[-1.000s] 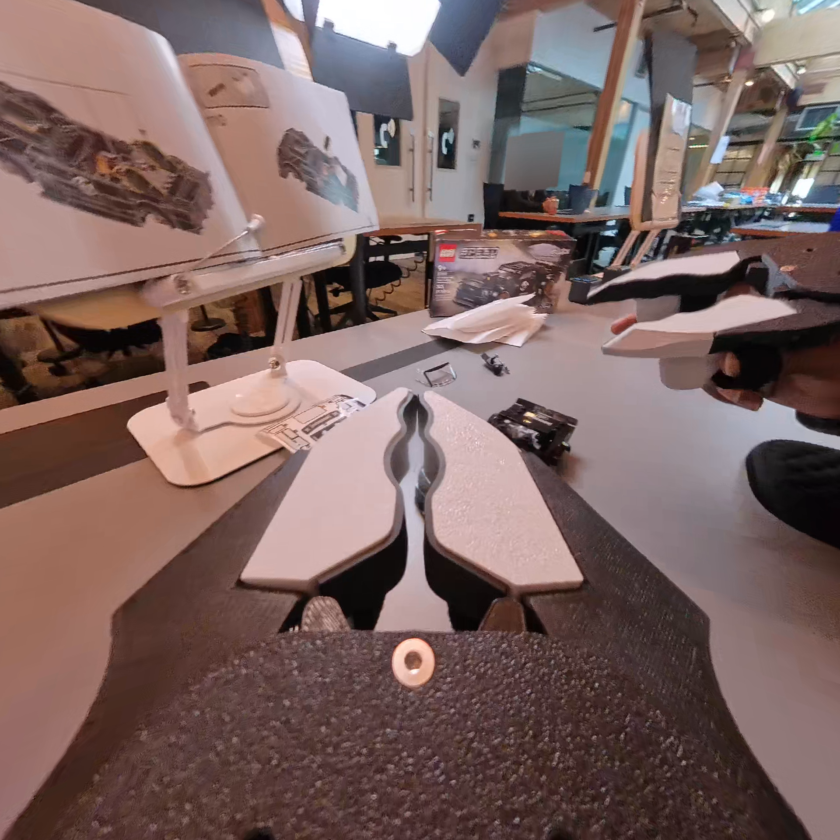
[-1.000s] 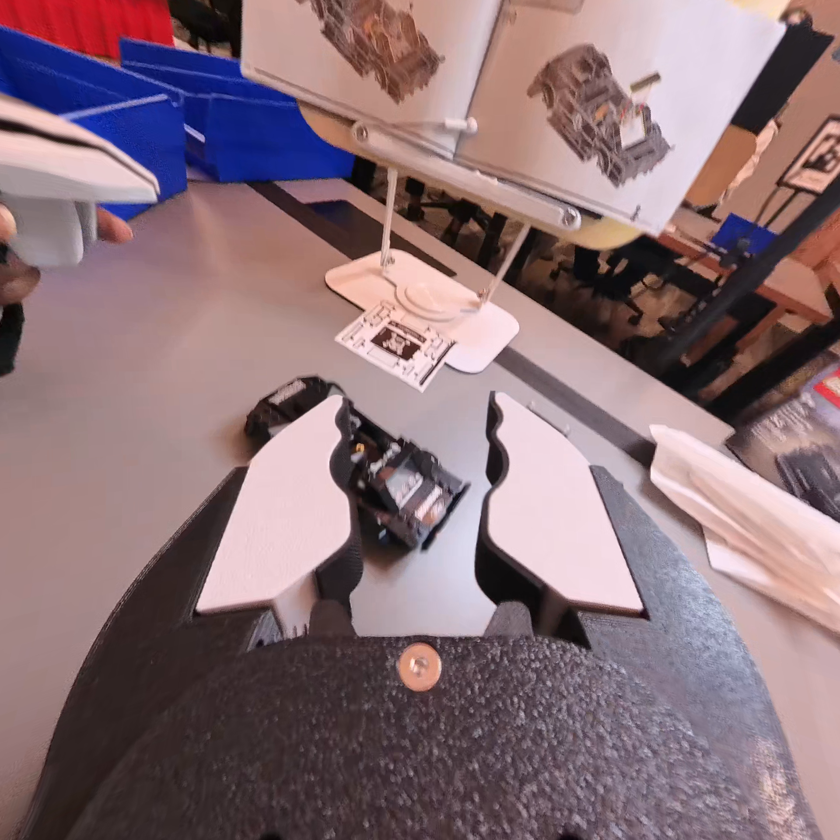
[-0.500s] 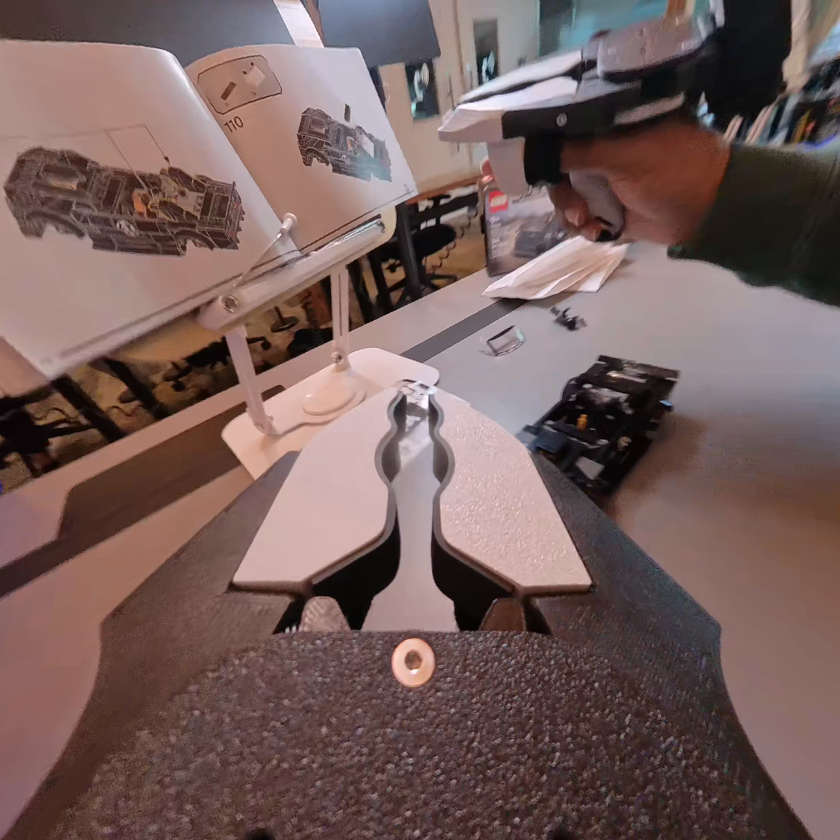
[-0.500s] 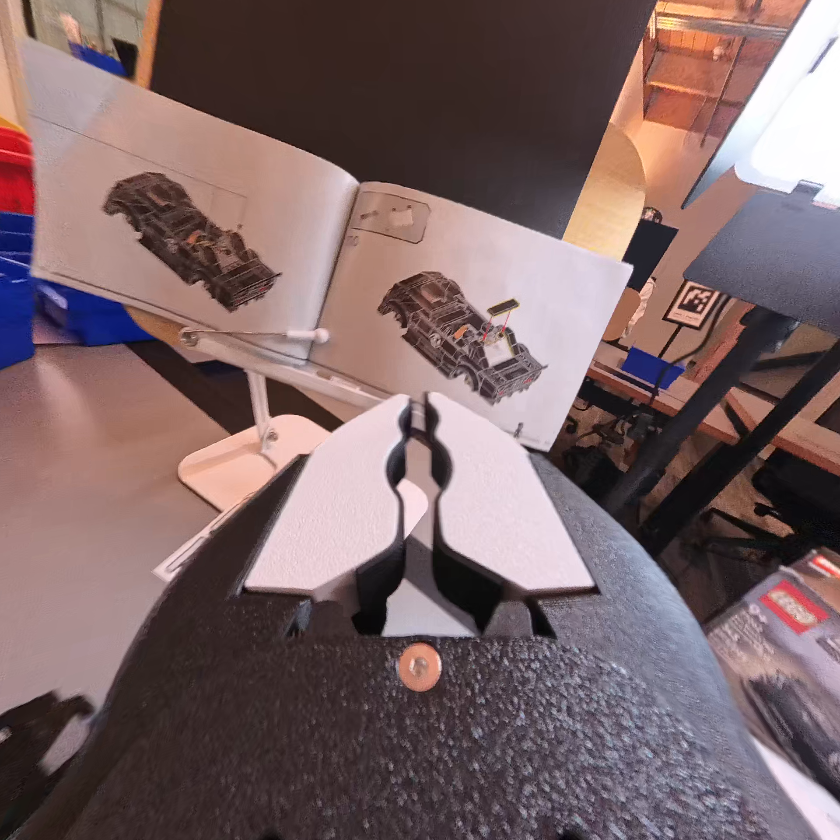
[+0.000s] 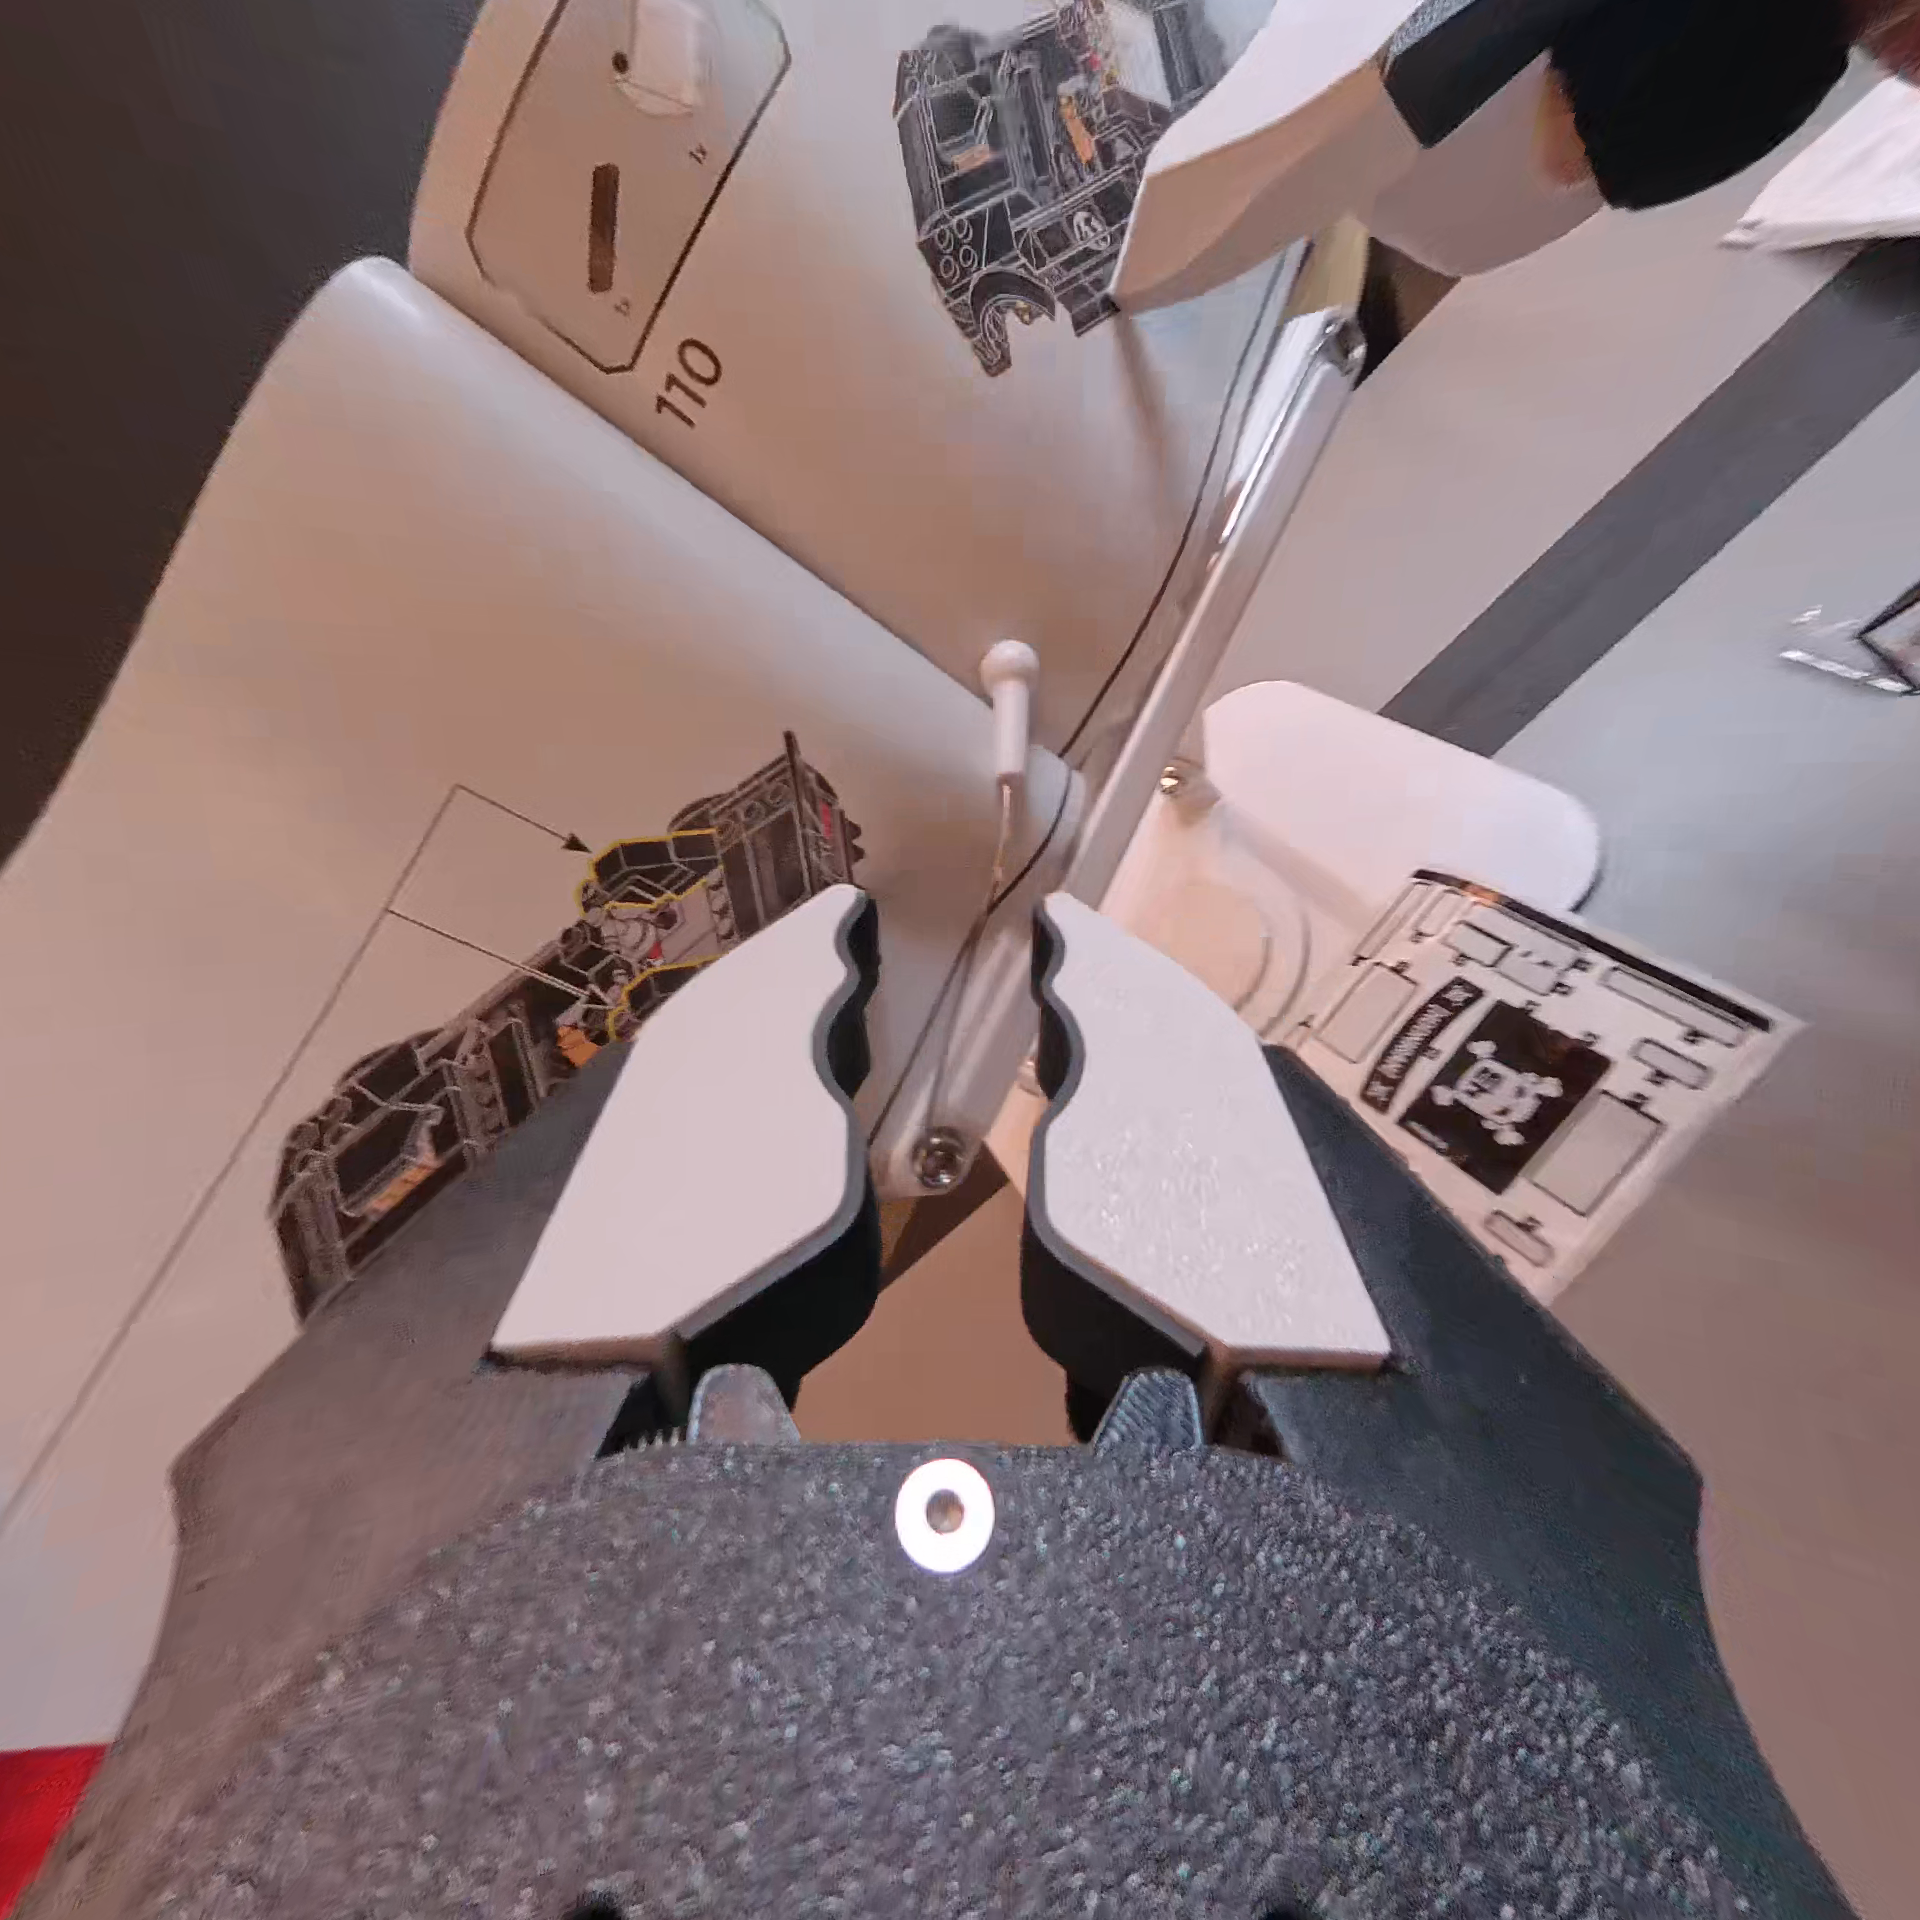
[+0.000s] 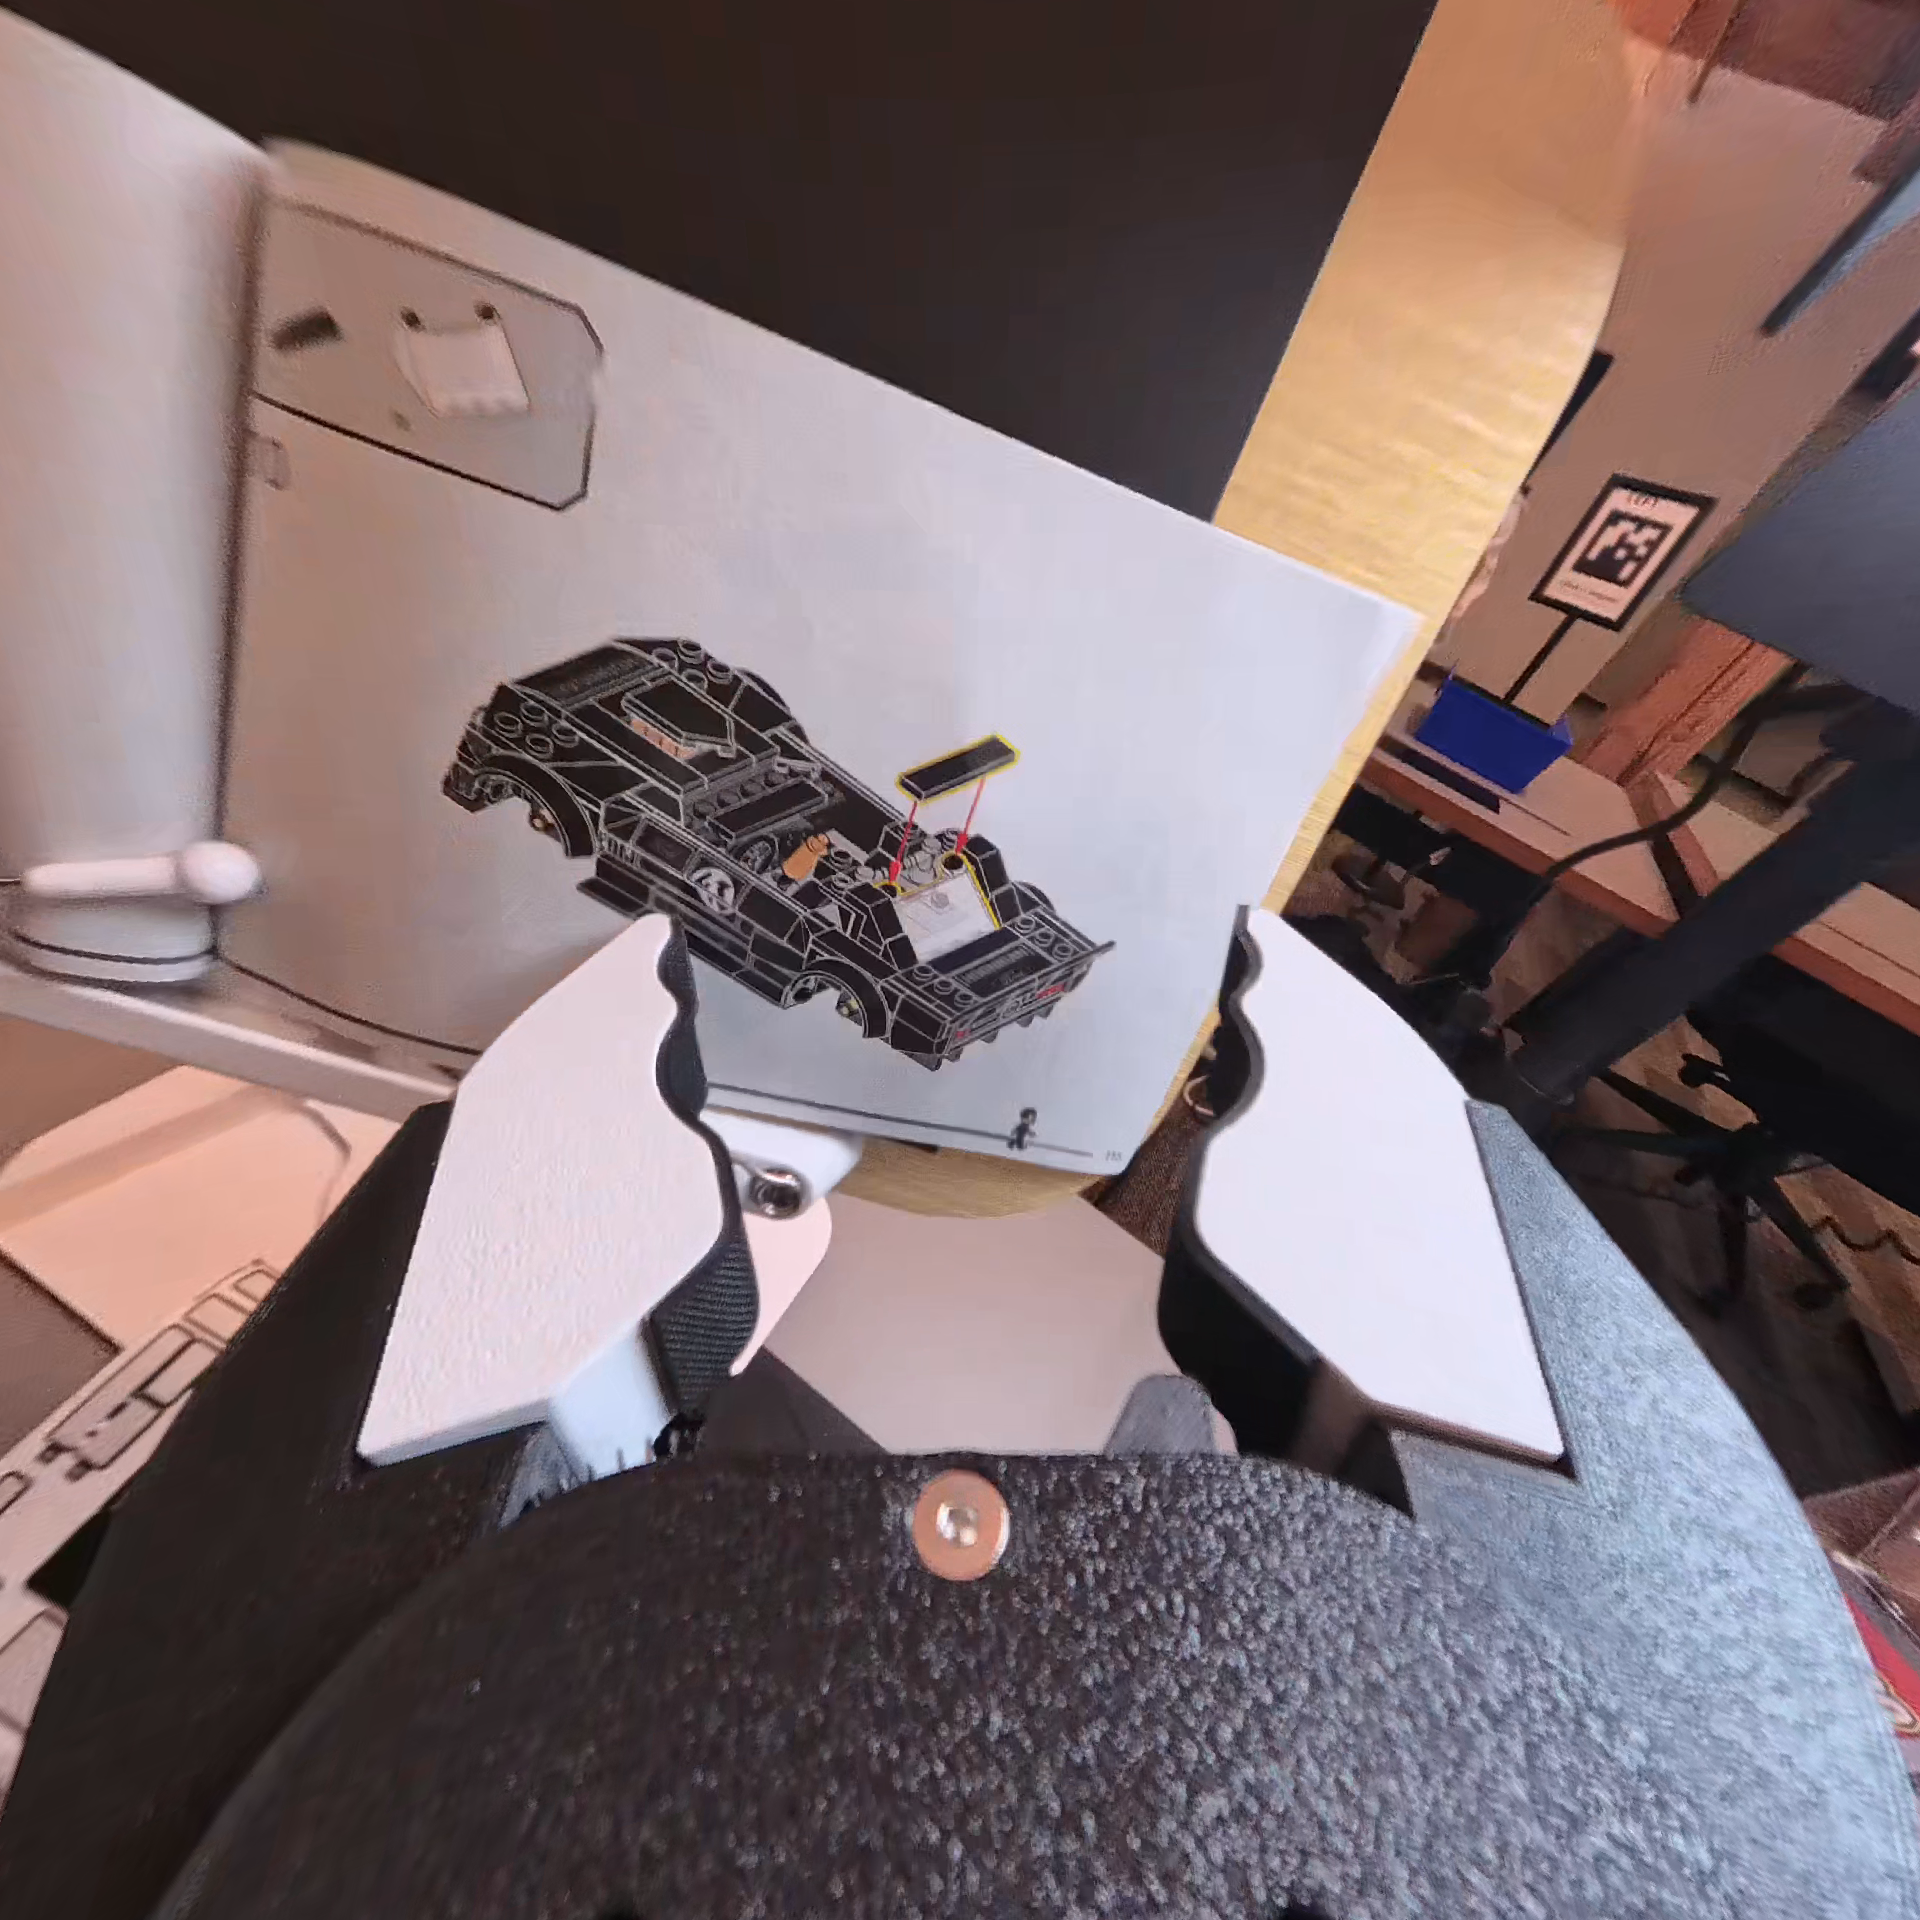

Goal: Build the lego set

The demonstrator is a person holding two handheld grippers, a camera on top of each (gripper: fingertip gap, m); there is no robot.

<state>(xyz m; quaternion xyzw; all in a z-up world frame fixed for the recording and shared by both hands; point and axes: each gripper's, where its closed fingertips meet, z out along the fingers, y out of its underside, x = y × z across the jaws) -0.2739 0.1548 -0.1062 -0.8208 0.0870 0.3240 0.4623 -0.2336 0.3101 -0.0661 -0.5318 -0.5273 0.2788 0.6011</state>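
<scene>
The open instruction booklet (image 5: 540, 644) rests on a white stand, and the left wrist view is rolled over. My left gripper (image 5: 951, 914) is open and empty, its jaws either side of the stand's ledge (image 5: 1195, 644) by the white page clip (image 5: 1008, 665). My right gripper (image 6: 951, 935) is open wide and empty in front of the booklet's right page (image 6: 935, 623), which has a drawing of a black car. One of its white fingers (image 5: 1226, 177) also shows at the top right of the left wrist view. No lego model is in view.
A sticker sheet (image 5: 1507, 1081) lies by the stand's white base (image 5: 1403, 810) on the grey table (image 5: 1714, 436). A small clear piece (image 5: 1870, 655) lies at the right edge. Wooden desks, a blue bin (image 6: 1496, 738) and chairs stand behind the booklet. Left tips and right tips are each some 25 cm from the small clear piece (image 5: 1870, 655).
Both grippers rose from the table to the booklet and went from shut to open. The black lego car has left both views. The left view has rolled over.
</scene>
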